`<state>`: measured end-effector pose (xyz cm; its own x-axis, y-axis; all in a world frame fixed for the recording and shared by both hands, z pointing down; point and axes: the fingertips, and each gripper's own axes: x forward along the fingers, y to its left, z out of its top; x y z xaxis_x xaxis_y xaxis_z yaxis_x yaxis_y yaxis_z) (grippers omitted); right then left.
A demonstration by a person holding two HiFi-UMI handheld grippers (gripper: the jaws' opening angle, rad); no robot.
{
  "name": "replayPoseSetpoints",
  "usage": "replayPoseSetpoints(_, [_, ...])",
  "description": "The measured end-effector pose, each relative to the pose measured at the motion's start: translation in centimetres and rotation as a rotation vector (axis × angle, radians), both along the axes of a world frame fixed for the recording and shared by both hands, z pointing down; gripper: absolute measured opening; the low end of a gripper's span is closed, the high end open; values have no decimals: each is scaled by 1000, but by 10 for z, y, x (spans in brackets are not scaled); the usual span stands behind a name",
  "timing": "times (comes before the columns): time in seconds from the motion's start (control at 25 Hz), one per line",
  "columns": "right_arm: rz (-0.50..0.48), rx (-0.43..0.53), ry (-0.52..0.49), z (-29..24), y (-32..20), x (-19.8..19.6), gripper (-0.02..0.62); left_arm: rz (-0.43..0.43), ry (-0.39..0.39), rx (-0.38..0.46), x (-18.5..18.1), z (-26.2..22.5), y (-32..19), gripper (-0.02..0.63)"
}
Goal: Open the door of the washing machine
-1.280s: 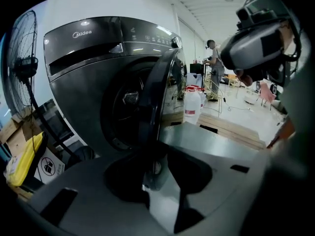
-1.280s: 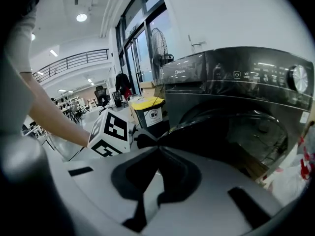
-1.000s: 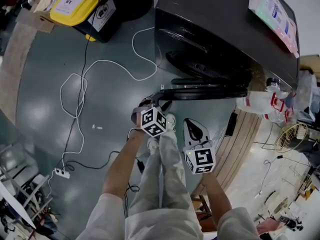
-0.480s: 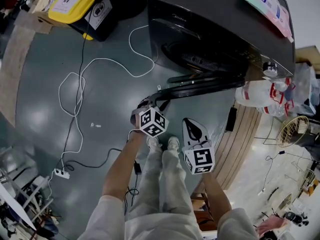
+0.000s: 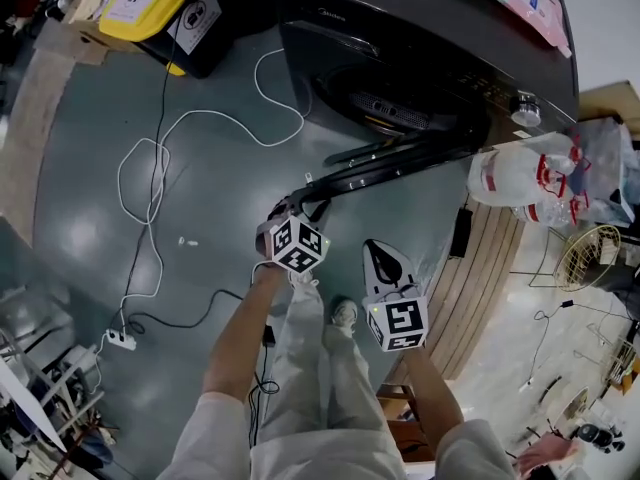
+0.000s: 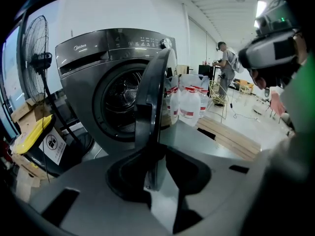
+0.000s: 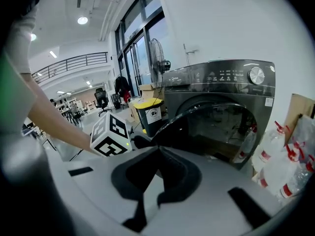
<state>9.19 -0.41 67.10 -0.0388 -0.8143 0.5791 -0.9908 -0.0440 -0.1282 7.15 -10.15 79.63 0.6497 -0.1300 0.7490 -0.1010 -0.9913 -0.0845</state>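
Our left gripper is clamped on the free edge of the door: the thin rim stands between its two jaws and the pads press on it. From this gripper the door rises straight ahead and upward, seen edge-on, so its long line runs away from us toward the end where it joins the washing machine. The machine lies ahead and to the left of these jaws, with the drum mouth already uncovered. We judge that the door is swung far out from the front. Any further swing turns about that far end, so the left hand, which holds the rim, is the one to lead. The door is round, dark grey and glossy, with a bulging dark glass. Our right gripper has its jaws together with nothing between them. The door lies ahead of it and to the right, apart from it.
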Motion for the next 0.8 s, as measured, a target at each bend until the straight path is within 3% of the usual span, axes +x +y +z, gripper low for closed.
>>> replayPoseSetpoints(0.8, [-13, 4, -16, 1, 108, 4, -2, -132, 23, -26, -11, -1, 107, 91])
